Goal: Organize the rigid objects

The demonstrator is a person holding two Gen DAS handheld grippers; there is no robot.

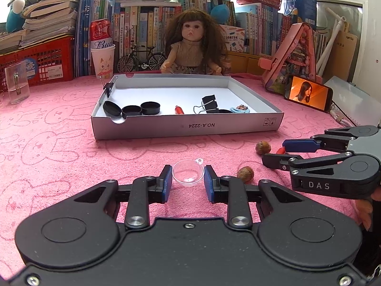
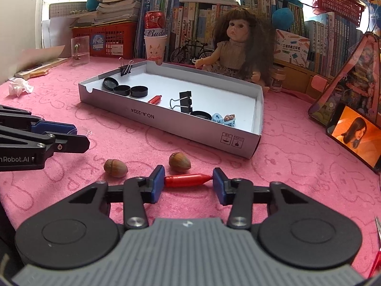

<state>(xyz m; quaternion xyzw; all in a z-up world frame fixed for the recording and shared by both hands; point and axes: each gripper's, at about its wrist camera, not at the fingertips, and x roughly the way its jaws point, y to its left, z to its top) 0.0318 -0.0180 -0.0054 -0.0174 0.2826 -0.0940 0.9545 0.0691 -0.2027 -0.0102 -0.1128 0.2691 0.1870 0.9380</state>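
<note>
A white shallow box [image 1: 188,126] [image 2: 166,128] lies on the pink cloth. It holds black round caps [image 1: 140,109], a red capsule [image 1: 179,110], black binder clips [image 1: 209,103] and a blue hair clip [image 1: 239,109]. My left gripper [image 1: 188,178] has its blue pads on either side of a clear plastic half-dome [image 1: 188,174] on the cloth. My right gripper [image 2: 188,180] has its pads at both ends of a red capsule [image 2: 187,180] lying on the cloth. Two hazelnuts [image 2: 179,162] [image 2: 115,168] lie just beyond it.
A doll [image 1: 190,45] sits behind the box, with books, a toy bicycle [image 1: 141,59], a can on a paper cup [image 1: 101,45] and red baskets behind. A glass [image 1: 16,83] stands far left. A phone [image 1: 308,93] leans at right. Scissors [image 2: 377,245] lie at far right.
</note>
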